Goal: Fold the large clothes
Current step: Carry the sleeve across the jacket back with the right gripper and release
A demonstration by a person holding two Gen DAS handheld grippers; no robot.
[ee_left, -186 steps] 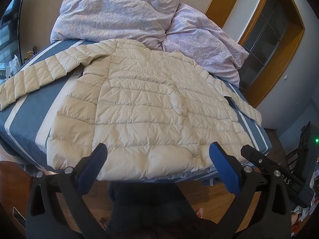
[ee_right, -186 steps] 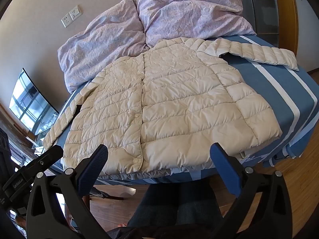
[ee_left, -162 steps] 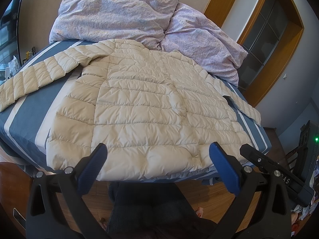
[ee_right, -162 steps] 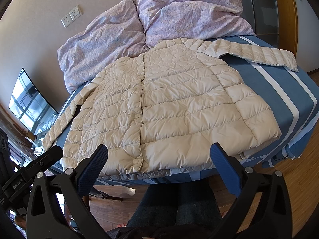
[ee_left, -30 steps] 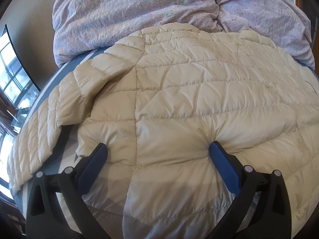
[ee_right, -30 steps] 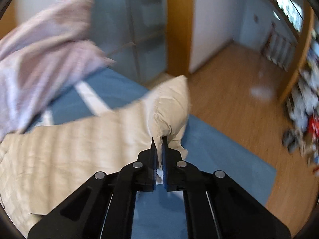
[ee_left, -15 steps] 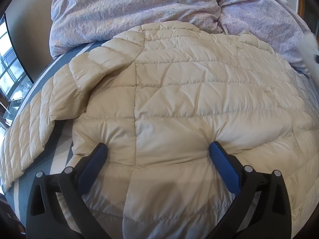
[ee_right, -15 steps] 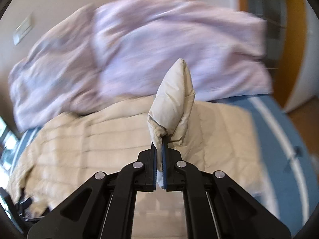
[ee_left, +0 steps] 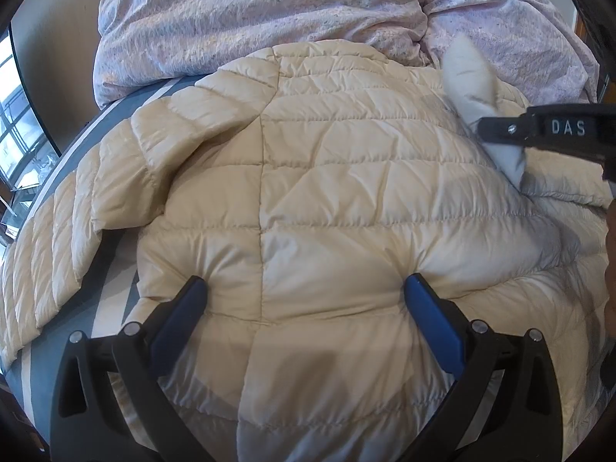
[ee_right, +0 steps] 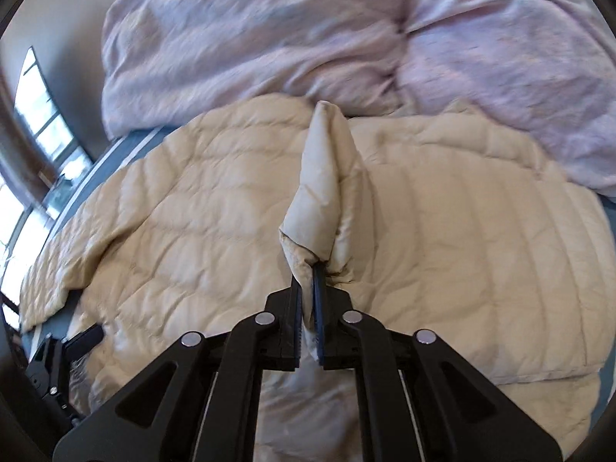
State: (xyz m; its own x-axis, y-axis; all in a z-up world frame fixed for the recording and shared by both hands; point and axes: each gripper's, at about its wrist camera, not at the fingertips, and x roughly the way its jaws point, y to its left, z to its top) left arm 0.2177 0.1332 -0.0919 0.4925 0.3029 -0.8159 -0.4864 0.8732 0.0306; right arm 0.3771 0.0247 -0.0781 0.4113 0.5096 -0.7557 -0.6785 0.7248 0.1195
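Right gripper (ee_right: pixel 307 288): jaws nearly together, just eased slightly apart, sleeve cuff (ee_right: pixel 321 188) of cream puffer jacket (ee_left: pixel 327 200) still pinched between. Left gripper (ee_left: pixel 306 300): jaws wide apart, tips pressed onto jacket spread on bed (ee_left: pixel 111 246). "DAS" read on right gripper. Versus a second ago: cuff carried over jacket body.

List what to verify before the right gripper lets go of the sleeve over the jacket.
1. The sleeve sits between the right gripper fingers: ok; the jaws have just been opening, with fabric between them.
2. The sleeve end is above the jacket body: ok.
3. The left gripper is open and pressing the jacket down: ok.
4. The other sleeve is folded in: not ok; it lies spread along the bed edge.
5. The jacket top is clear of the duvet: cannot tell.
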